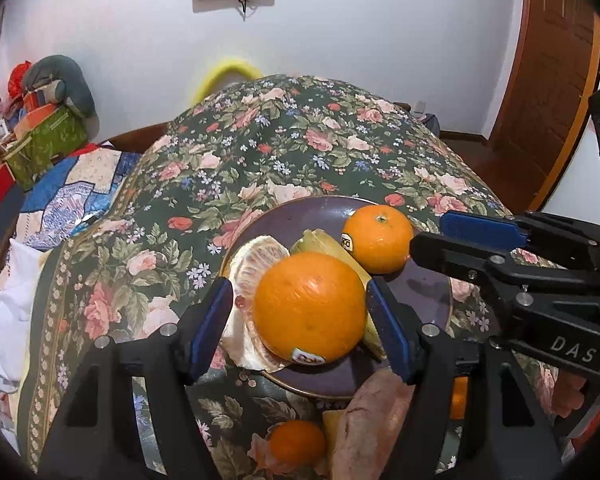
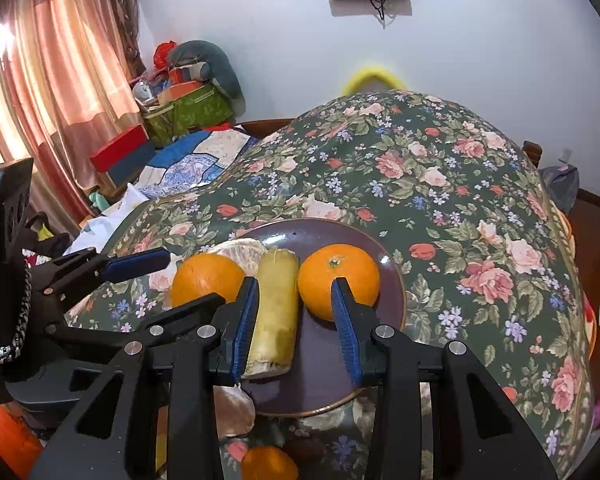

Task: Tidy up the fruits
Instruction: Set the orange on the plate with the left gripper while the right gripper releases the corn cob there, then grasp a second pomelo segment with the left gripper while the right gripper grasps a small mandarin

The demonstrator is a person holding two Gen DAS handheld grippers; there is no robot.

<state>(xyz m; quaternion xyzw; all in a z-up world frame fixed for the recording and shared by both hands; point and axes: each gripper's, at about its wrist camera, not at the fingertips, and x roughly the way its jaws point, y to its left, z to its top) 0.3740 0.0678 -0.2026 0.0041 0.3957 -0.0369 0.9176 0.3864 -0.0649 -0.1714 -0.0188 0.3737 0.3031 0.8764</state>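
Observation:
A dark plate (image 1: 300,216) (image 2: 320,360) on the floral cloth holds a large orange (image 1: 310,306) (image 2: 206,276), a smaller orange (image 1: 378,238) (image 2: 340,276), a pale yellow-green husked cob (image 1: 320,244) (image 2: 276,308) between them, and a peeled pomelo piece (image 1: 252,260) (image 2: 244,252). My left gripper (image 1: 300,282) (image 2: 194,280) straddles the large orange. Its right pad sits at the fruit's edge and its left pad stands apart. My right gripper (image 2: 296,282) (image 1: 428,236) is open over the plate. One pad lies beside the cob and the other in front of the smaller orange.
Below the plate's near rim lie another orange (image 1: 296,440) (image 2: 268,462) and a pinkish-brown lumpy item (image 1: 372,420) (image 2: 232,408). The floral cloth (image 1: 280,152) (image 2: 440,184) drops off to the left. Boxes and bags (image 1: 40,132) (image 2: 180,108) crowd the far left corner.

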